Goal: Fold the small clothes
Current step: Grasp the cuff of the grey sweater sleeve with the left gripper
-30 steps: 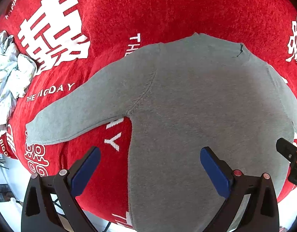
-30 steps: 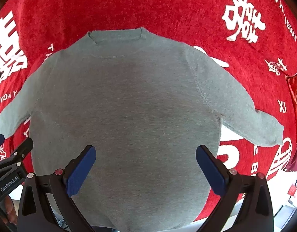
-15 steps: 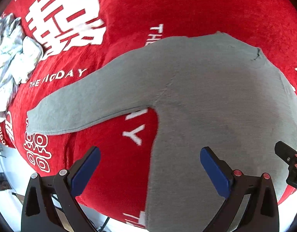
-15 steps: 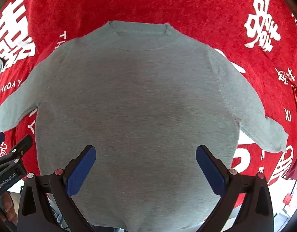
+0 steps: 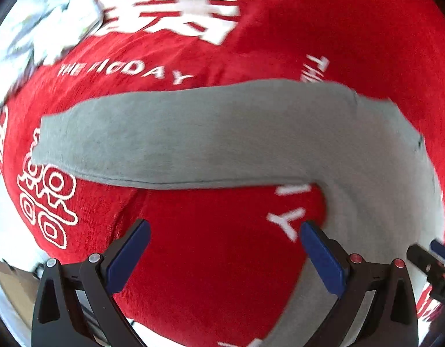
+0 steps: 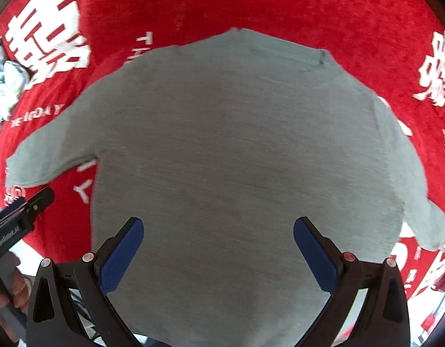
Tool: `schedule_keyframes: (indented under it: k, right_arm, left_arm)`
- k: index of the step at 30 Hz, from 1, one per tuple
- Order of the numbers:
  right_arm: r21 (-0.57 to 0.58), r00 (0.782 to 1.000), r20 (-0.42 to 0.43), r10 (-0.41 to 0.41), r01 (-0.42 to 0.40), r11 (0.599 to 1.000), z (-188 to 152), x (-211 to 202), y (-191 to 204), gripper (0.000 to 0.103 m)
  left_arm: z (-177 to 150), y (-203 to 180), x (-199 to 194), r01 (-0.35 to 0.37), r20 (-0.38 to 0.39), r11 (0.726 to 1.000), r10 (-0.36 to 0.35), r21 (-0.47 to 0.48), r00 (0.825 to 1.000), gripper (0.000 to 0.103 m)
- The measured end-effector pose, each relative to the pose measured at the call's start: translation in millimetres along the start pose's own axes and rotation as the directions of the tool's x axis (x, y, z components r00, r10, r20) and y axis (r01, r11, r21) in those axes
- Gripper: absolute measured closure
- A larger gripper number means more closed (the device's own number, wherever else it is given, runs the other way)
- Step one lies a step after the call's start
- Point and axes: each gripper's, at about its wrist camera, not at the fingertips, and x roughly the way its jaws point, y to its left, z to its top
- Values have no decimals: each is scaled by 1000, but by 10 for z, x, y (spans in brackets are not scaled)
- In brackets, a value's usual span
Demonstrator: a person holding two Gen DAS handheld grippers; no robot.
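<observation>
Grey sweater point(image 6: 237, 150) flat, below right gripper point(image 6: 218, 248) jaws, spread.

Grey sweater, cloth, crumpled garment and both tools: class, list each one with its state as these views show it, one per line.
Grey sweater: unfolded, lying flat, both sleeves spread outward.
Left sleeve: stretched out flat on the cloth, not folded in.
Red printed cloth: spread under the sweater.
Pale crumpled garment: bunched up at the far left edge, unfolded.
Left tool: open, empty, above the cloth near the sleeve.
Right tool: open, empty, above the sweater's body.
</observation>
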Motion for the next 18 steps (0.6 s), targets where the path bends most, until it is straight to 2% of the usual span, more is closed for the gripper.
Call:
schedule_keyframes:
  k: [3,5,6,7,9,12,15,16,18]
  right_arm:
    - [-15,996,-4,85,-85,996,10,53,144,0]
    - [-49,986,-72,153,-157,986,4,150,272,0]
    - [-70,969,-127,213,-223,972,-20,210,366,0]
    - [-84,964,-144,225,-238,968,-41,249,432,0]
    - [-139,966,-156,205,-227,964,-110,273,582,0]
    - [-173,974,-146,174,-199,965,-164,298,692,0]
    - [-145,969,-163,185,-208,967,-135,373,734,0]
    - [-142,969,-164,185,-209,968,-154,379,737,0]
    - [-148,971,-163,173,-197,969,-136,389,754,0]
  left_arm:
    - [20,310,72,81,28,992,-78,-97,997,0]
    - [10,544,142,161,53,970,-153,-184,987,0]
    - [0,620,178,185,57,958,-177,-219,983,0]
    - [-11,709,226,214,62,943,-205,-257,977,0]
    - [-23,837,322,258,69,913,-250,-317,966,0]
    - [7,945,469,338,94,860,-328,-382,940,0]
    - [104,931,636,425,122,803,-414,-418,902,0]
    - [149,917,680,439,134,793,-424,-423,896,0]
    - [258,923,722,445,166,788,-415,-425,894,0]
